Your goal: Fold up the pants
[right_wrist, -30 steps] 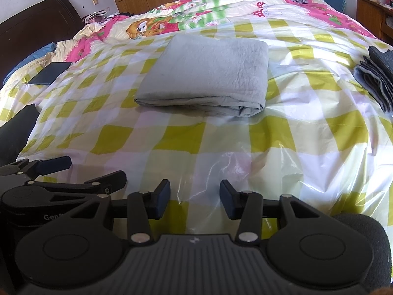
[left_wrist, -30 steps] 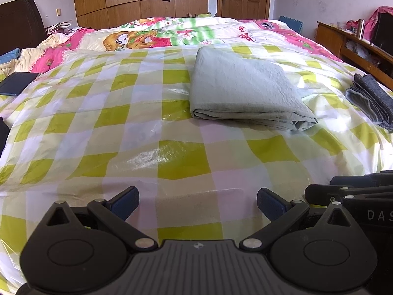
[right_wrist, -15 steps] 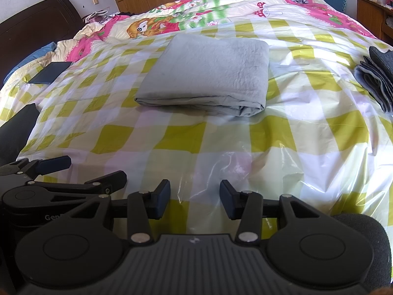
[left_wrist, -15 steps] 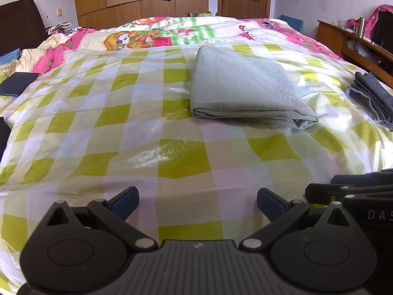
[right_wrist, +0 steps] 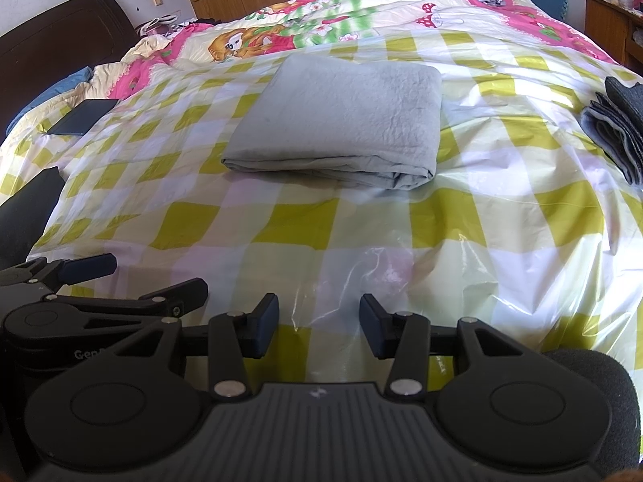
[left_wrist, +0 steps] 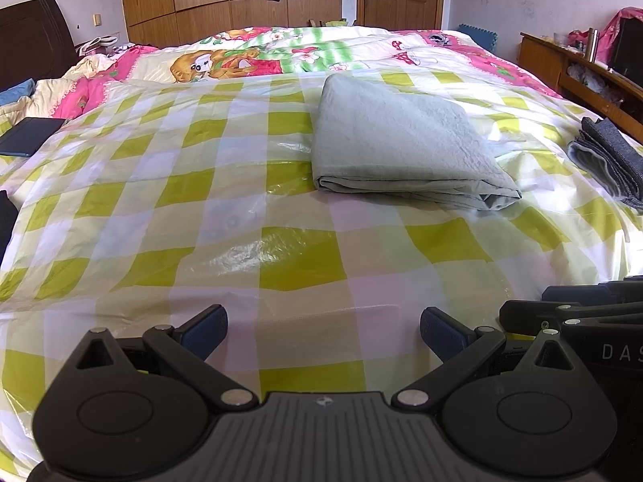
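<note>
Grey-green pants [left_wrist: 398, 144] lie folded into a flat rectangle on the yellow-checked plastic sheet [left_wrist: 281, 249] over the bed; they also show in the right wrist view [right_wrist: 341, 116]. My left gripper [left_wrist: 323, 331] is open and empty, low over the near edge of the bed, well short of the pants. My right gripper [right_wrist: 319, 327] is open and empty beside it, equally far back. Each gripper shows at the edge of the other's view.
A folded dark grey garment [left_wrist: 607, 156] lies at the bed's right edge, also in the right wrist view [right_wrist: 619, 132]. A dark flat case [left_wrist: 28, 140] lies at the left. A cartoon quilt [left_wrist: 281, 56], a wardrobe and a wooden side cabinet [left_wrist: 562, 68] stand beyond.
Both grippers have drifted very slightly; the pants and everything on the bed stay as they were.
</note>
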`<state>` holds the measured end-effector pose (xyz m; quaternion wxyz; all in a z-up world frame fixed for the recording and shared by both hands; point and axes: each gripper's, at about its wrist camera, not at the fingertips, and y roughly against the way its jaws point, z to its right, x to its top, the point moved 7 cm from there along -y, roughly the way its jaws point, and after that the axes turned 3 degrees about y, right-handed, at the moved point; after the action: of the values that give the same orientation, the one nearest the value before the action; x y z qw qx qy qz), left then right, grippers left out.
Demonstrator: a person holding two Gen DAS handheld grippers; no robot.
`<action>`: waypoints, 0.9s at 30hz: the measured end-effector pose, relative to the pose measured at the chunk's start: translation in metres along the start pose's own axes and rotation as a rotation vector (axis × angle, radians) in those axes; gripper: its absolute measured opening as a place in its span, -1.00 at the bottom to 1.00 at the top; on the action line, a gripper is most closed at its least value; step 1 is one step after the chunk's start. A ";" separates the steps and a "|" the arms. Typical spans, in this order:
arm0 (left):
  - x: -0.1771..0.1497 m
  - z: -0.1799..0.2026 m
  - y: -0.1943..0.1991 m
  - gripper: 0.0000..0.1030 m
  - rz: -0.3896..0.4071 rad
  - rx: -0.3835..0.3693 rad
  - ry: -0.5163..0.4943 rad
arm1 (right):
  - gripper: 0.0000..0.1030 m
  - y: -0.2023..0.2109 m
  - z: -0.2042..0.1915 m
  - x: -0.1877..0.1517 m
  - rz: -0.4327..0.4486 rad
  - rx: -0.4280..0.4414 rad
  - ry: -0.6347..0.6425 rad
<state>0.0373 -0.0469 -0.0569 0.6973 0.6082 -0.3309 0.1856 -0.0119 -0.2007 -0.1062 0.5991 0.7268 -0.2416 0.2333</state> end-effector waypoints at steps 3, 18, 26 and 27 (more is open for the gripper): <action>-0.001 -0.001 0.000 1.00 -0.002 -0.002 0.003 | -0.10 0.000 0.000 0.000 0.000 -0.001 0.000; -0.002 -0.001 -0.001 1.00 -0.004 -0.001 0.004 | -0.10 0.000 -0.001 0.000 -0.001 -0.001 0.000; -0.002 -0.001 -0.002 1.00 -0.003 -0.002 0.003 | -0.10 0.000 -0.001 0.000 -0.001 -0.001 0.000; -0.002 0.000 -0.001 1.00 -0.004 -0.002 0.004 | -0.10 0.000 -0.001 0.000 -0.001 -0.001 0.000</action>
<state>0.0369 -0.0467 -0.0593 0.6990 0.6076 -0.3287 0.1850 -0.0117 -0.1997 -0.1061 0.5998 0.7265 -0.2411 0.2329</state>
